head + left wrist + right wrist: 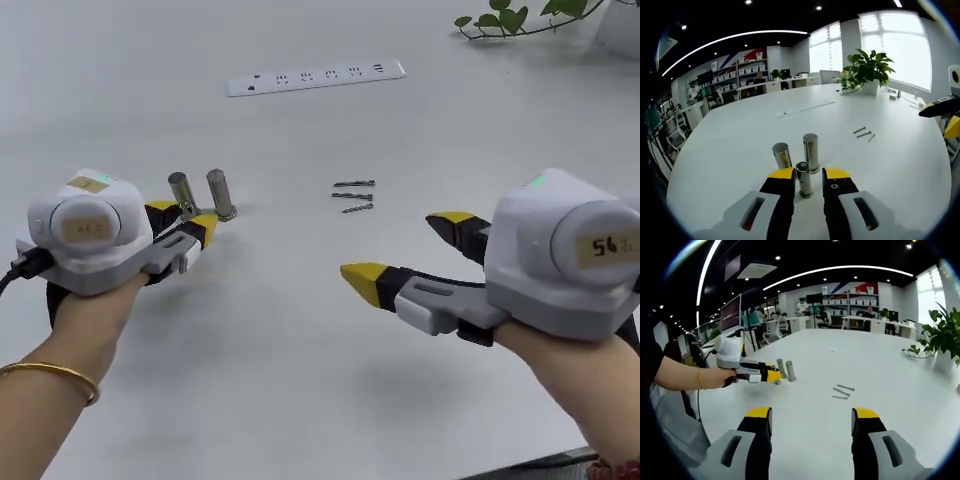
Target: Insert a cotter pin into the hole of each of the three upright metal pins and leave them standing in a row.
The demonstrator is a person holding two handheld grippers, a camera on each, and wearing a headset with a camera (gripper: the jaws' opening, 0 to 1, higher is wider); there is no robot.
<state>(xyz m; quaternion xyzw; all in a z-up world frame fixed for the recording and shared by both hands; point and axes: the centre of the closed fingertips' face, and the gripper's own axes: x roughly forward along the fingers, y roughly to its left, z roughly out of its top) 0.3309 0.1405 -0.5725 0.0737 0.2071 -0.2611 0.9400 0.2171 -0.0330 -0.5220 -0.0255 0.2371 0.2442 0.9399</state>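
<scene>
Left tongs (809,175) are bracketing the nearest metal pin (803,179), which is standing upright on the white bench (740,165). The jaws are narrow, with a sliver of gap showing on one side. The other two pins (810,152) are standing just behind it. Right tongs (812,415) are hovering wide and empty, while three cotter pins (354,196) are lying loose mid-bench, beyond them.

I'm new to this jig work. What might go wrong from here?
The left gripper straddles the nearest metal pin, with the two other pins just behind; a skewed squeeze might topple them. The cotter pins lie flat and close together, so the open right gripper may snag two or none.
</scene>
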